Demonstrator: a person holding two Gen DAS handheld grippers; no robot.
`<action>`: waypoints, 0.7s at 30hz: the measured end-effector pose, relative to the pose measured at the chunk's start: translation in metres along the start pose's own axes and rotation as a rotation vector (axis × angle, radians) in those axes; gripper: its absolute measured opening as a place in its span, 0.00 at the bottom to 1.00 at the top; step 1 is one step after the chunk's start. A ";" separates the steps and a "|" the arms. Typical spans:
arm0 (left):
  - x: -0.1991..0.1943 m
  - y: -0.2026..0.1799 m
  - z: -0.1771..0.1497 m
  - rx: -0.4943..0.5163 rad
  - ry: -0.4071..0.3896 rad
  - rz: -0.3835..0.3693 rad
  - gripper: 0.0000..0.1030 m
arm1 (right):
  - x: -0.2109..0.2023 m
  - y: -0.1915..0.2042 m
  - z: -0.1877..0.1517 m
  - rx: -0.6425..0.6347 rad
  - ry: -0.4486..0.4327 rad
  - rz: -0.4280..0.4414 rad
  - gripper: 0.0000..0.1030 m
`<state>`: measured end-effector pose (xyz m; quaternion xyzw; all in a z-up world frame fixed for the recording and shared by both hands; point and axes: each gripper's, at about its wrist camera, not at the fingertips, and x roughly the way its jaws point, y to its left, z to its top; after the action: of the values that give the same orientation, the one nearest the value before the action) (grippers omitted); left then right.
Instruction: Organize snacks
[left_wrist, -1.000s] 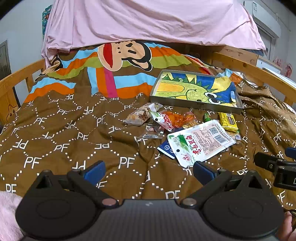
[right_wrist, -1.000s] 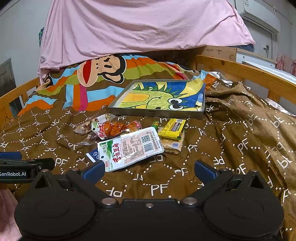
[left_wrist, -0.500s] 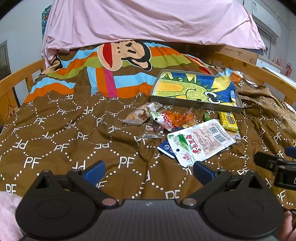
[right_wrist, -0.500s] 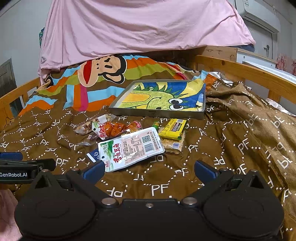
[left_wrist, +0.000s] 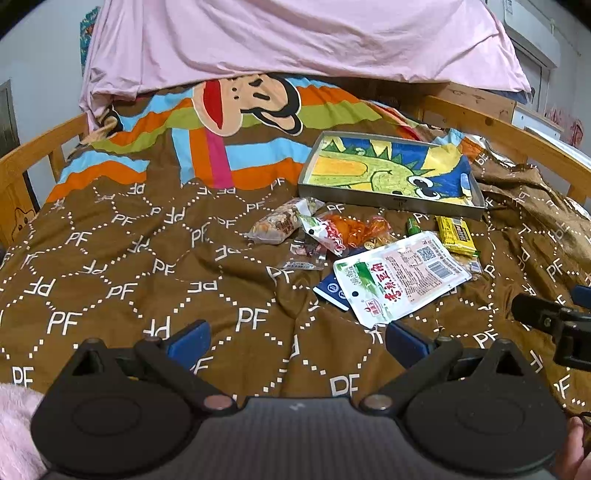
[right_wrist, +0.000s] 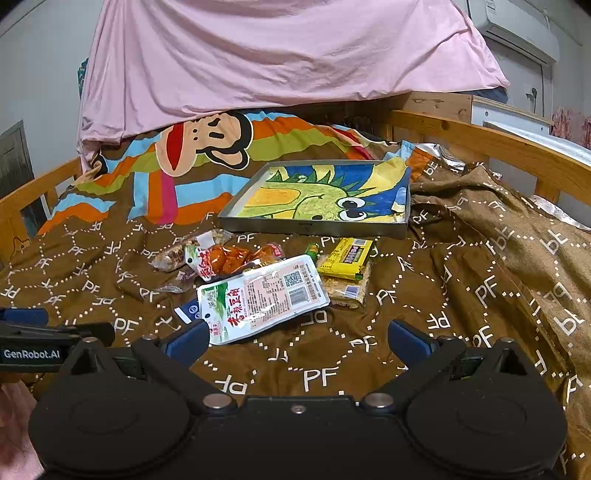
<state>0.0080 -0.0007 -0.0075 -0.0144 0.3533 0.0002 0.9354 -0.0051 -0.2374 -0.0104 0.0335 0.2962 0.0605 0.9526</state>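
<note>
**Figure: Both grippers poised before a scatter of snacks**

I hold the left gripper (left_wrist: 297, 341) and the right gripper (right_wrist: 298, 341) low over the brown quilt (left_wrist: 110, 266), each with its blue pads spread wide and nothing between them. That stance, I judge, suits a first pick: no packet is yet committed to either side.

The snacks lie loose in a cluster just in front of the tray (right_wrist: 314, 228), which sits farther back on the bed and holds only its dinosaur-print lining. I take the tray as the likely destination, placed within reach of both grippers.

Nearest is the white pouch (right_wrist: 260, 295), flat and slightly overlapping a blue packet (right_wrist: 189, 310); its near corner lies just beside the right gripper's left pad. Behind it rest an orange packet (right_wrist: 231, 258), a clear nut packet (left_wrist: 275, 225), a small green item (right_wrist: 313, 250), and a yellow bar (right_wrist: 347, 256) stacked on a cracker pack (right_wrist: 345, 290). The left gripper's tip shows at the right view's left edge.
</note>
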 end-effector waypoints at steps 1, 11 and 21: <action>0.002 0.001 0.002 0.002 0.010 -0.016 1.00 | -0.001 -0.001 0.002 0.001 -0.004 -0.001 0.99; 0.035 -0.003 0.039 0.151 0.064 -0.176 1.00 | 0.020 -0.014 0.033 -0.129 -0.040 0.031 0.99; 0.101 -0.050 0.057 0.416 0.068 -0.337 1.00 | 0.089 -0.062 0.053 -0.060 0.010 -0.005 0.99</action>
<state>0.1219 -0.0501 -0.0306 0.1193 0.3694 -0.2286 0.8928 0.1042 -0.2884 -0.0229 0.0037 0.2991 0.0674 0.9518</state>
